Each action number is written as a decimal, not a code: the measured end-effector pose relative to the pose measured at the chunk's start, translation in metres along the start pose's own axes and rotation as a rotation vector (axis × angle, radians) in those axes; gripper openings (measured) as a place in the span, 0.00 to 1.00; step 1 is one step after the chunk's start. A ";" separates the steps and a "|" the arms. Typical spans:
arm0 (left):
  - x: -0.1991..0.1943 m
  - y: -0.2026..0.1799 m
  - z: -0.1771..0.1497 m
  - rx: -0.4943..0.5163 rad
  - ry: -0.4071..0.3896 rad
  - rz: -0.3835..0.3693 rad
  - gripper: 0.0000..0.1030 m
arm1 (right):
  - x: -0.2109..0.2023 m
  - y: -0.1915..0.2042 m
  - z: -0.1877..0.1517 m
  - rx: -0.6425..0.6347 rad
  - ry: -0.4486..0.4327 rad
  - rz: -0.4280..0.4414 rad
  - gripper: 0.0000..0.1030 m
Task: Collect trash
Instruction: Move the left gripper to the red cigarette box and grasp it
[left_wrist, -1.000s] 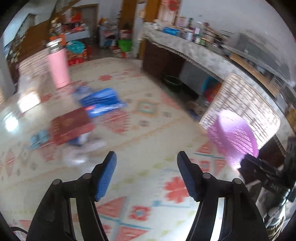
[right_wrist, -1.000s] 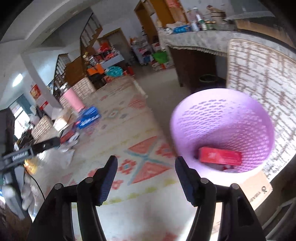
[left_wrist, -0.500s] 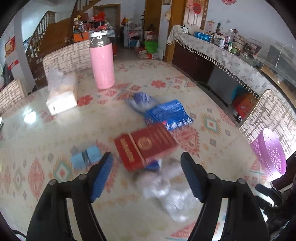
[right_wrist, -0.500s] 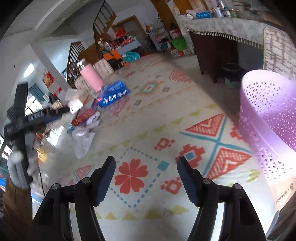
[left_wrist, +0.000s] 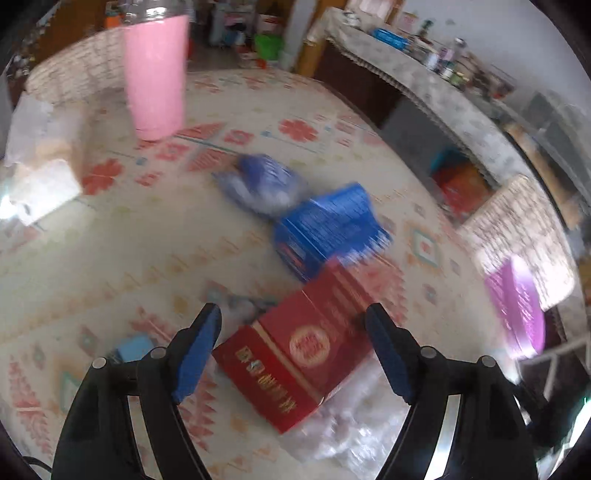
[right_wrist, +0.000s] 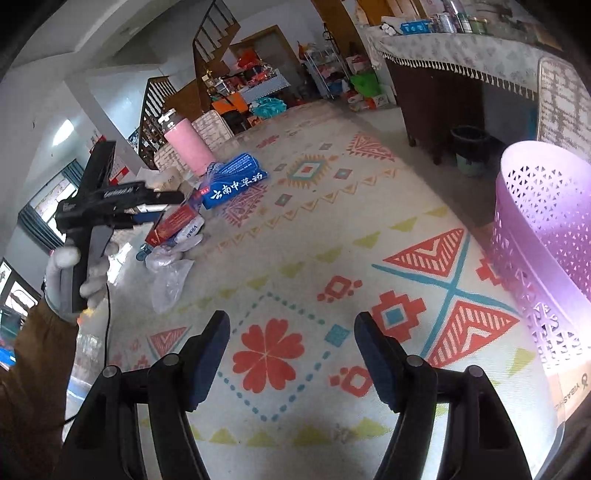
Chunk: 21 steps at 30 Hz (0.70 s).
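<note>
A red carton (left_wrist: 295, 350) lies on the patterned tablecloth, on crumpled clear plastic (left_wrist: 351, 424). My left gripper (left_wrist: 293, 347) is open with its fingers on either side of the carton, not closed on it. Behind the carton lie a blue carton (left_wrist: 328, 225) and a blue-and-clear wrapper (left_wrist: 262, 184). In the right wrist view the left gripper (right_wrist: 147, 210) hovers over the red carton (right_wrist: 171, 223). My right gripper (right_wrist: 291, 350) is open and empty above the cloth. The purple basket (right_wrist: 539, 251) stands to its right.
A pink flask (left_wrist: 155, 74) and a tissue pack (left_wrist: 40, 177) stand at the table's far left. A small blue item (left_wrist: 133, 349) lies by the left finger. Woven chairs (left_wrist: 517, 229) and a cluttered sideboard (right_wrist: 461, 48) flank the table's right side.
My left gripper has swung from the basket side to the trash pile and dropped down around the red carton. My right gripper has drawn back from over the basket.
</note>
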<state>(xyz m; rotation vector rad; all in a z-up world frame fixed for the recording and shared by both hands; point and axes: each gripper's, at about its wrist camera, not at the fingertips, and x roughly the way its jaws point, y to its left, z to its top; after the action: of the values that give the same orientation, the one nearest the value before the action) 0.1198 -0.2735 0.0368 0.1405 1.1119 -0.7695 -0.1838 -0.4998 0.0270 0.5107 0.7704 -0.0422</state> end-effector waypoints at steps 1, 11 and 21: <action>-0.001 -0.007 -0.005 0.039 0.002 0.009 0.78 | 0.000 0.000 0.000 0.003 -0.001 0.001 0.73; 0.015 -0.050 -0.029 0.228 -0.005 0.240 0.77 | 0.001 0.003 0.001 -0.011 -0.003 -0.021 0.73; -0.058 -0.033 -0.063 0.054 -0.176 0.171 0.53 | 0.004 0.006 0.001 -0.028 -0.002 -0.036 0.74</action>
<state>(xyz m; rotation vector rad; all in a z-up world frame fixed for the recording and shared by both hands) 0.0391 -0.2398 0.0657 0.2071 0.9001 -0.6462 -0.1795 -0.4940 0.0276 0.4699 0.7776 -0.0655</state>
